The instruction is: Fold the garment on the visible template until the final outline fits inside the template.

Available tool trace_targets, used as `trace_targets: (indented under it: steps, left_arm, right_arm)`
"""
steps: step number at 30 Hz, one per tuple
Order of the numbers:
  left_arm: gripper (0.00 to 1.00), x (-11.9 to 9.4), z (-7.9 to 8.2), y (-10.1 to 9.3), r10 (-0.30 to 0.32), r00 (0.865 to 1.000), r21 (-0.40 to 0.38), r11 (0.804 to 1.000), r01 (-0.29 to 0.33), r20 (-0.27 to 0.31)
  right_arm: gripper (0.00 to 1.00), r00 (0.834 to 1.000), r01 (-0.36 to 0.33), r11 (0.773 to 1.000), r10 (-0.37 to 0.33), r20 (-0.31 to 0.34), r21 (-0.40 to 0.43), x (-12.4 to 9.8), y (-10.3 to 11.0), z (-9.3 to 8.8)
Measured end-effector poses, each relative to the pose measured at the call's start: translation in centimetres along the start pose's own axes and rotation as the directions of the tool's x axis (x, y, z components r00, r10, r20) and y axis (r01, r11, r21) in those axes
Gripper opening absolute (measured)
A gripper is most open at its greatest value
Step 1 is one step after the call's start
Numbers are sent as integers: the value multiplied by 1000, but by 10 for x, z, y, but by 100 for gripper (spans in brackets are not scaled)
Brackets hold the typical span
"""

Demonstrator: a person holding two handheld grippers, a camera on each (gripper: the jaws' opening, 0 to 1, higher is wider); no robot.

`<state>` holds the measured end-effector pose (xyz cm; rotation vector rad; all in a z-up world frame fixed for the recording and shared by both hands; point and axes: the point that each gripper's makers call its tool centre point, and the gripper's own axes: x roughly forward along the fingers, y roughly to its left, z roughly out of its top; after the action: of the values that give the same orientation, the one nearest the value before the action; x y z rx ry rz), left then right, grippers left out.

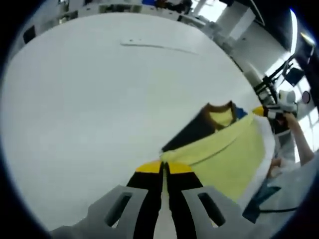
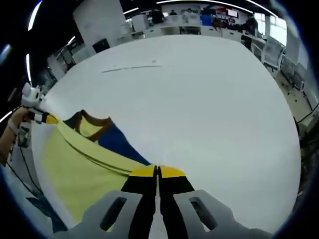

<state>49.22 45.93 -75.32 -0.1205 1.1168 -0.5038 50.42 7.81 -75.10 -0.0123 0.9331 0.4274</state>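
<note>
A yellow garment (image 1: pixel 234 149) with a dark blue panel and a brown-trimmed collar (image 1: pixel 219 107) hangs stretched above the white table (image 1: pixel 89 109). In the left gripper view my left gripper (image 1: pixel 163 167) is shut on a yellow edge of it. At the garment's far corner is my right gripper (image 1: pixel 266 112), held by a hand (image 1: pixel 299 132). In the right gripper view the garment (image 2: pixel 75 164) runs left from my right gripper (image 2: pixel 157 172), which is shut on its edge beside the blue panel (image 2: pixel 119 142). My left gripper (image 2: pixel 44 117) pinches the far corner there.
A thin grey line (image 1: pixel 152 46) is marked far out on the table, also seen as the line (image 2: pixel 130 67) in the right gripper view. Desks and chairs (image 2: pixel 199 20) stand beyond the table. The table's near edge and a dark cable (image 1: pixel 276 211) lie under the garment.
</note>
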Motion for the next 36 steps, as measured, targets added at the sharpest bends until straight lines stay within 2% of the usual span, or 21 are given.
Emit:
trace_targets:
  steps: [3, 10, 16, 23, 25, 27, 36]
  left_arm:
    - [0, 1, -1, 1, 2, 1000, -2, 1000, -2, -6]
    - [0, 5, -4, 0, 7, 1000, -4, 1000, -7, -18]
    - [0, 5, -5, -2, 8, 1000, 14, 1000, -7, -30]
    - [0, -1, 1, 3, 34, 999, 22, 999, -35, 25]
    - [0, -3, 2, 9, 67, 997, 34, 997, -68, 26]
    - [0, -4, 1, 12, 74, 997, 42, 996, -75, 24]
    - [0, -15, 5, 7, 74, 996, 58, 995, -77, 54]
  right_arm:
    - [1, 999, 43, 999, -43, -8, -23, 0, -9, 0]
    - [1, 998, 52, 999, -53, -17, -11, -5, -15, -4]
    - [1, 999, 43, 999, -43, -17, -14, -4, -9, -5]
    - [1, 999, 34, 999, -34, -7, -23, -4, -3, -3]
    - [1, 999, 35, 999, -36, -5, -26, -5, -3, -3]
    - [1, 999, 36, 999, -36, -3, -27, -7, -2, -3]
    - [1, 999, 38, 998, -37, 14, -42, -13, 4, 0]
